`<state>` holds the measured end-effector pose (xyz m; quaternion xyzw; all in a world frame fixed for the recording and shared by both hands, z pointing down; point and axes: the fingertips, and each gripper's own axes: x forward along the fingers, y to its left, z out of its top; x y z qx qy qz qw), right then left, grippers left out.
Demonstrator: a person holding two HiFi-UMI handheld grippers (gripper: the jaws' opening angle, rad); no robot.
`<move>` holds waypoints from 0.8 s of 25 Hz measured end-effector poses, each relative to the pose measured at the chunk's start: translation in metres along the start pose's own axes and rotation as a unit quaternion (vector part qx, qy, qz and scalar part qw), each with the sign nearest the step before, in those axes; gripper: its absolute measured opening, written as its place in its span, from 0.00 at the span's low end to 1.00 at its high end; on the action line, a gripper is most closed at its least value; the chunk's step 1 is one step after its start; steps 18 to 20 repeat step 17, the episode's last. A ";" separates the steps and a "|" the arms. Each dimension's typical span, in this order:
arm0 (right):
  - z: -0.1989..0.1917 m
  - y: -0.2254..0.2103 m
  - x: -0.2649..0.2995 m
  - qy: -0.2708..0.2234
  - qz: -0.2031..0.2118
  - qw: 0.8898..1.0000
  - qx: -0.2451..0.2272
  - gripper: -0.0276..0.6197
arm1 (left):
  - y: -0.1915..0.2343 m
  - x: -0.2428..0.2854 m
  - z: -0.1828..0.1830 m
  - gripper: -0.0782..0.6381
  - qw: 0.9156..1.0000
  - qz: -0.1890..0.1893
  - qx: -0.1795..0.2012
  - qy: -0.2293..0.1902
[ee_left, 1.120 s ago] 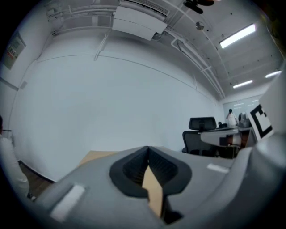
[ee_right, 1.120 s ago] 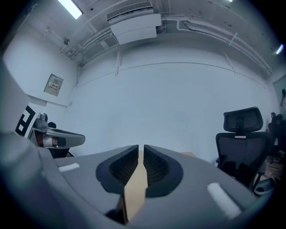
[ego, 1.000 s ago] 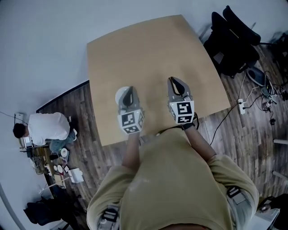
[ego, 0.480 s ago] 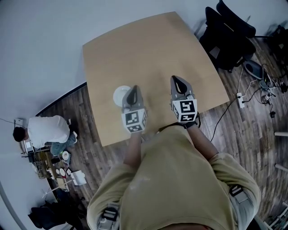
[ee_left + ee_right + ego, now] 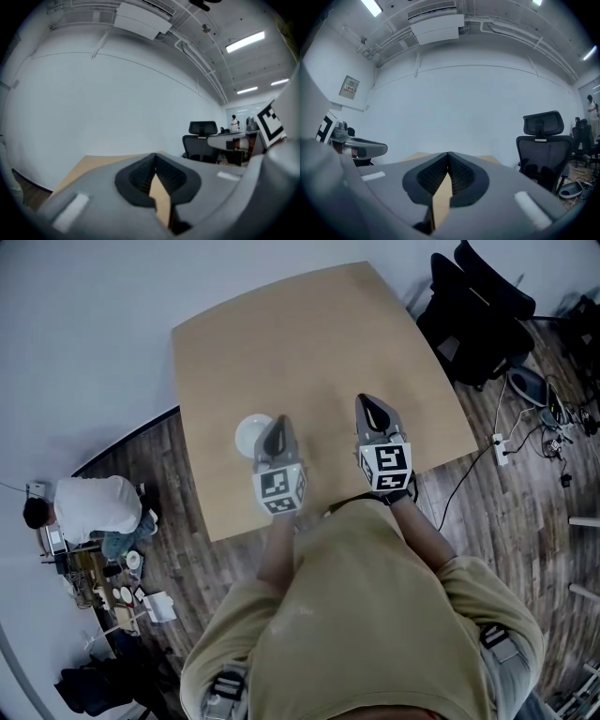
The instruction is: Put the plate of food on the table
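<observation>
A small round white plate (image 5: pixel 251 434) rests on the tan table (image 5: pixel 309 334) near its left front part; whether it carries food I cannot tell. My left gripper (image 5: pixel 278 422) hovers just right of the plate and covers its right rim. In the left gripper view its jaws (image 5: pixel 155 155) meet at the tips with nothing between them, and the plate is hidden. My right gripper (image 5: pixel 367 401) is over bare tabletop to the right, apart from the plate. Its jaws (image 5: pixel 448 153) are shut and empty.
Black office chairs (image 5: pixel 478 310) stand off the table's right corner. Cables and a power strip (image 5: pixel 506 457) lie on the wood floor at right. A person in a white shirt (image 5: pixel 89 507) crouches at the lower left beside small clutter.
One second ago the left gripper lay over the plate's middle. It now sits at the plate's right edge, leaving more of the plate showing. The right gripper has hardly moved.
</observation>
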<state>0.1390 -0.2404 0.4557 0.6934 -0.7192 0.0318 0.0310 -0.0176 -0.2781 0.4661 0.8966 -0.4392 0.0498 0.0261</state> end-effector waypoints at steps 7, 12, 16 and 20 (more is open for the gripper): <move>0.000 -0.002 0.004 0.001 0.001 1.000 -0.001 0.05 | 0.003 0.002 0.001 0.11 1.000 0.006 -0.007 -0.002; 0.000 -0.003 0.009 0.002 0.006 1.000 -0.004 0.05 | 0.008 0.005 0.000 0.11 1.000 0.014 -0.012 -0.003; 0.000 -0.003 0.012 0.001 0.007 1.000 -0.001 0.05 | 0.011 0.006 0.001 0.11 1.000 0.017 -0.013 -0.005; 0.000 -0.003 0.013 0.001 0.007 1.000 -0.001 0.05 | 0.012 0.007 0.001 0.11 1.000 0.017 -0.014 -0.006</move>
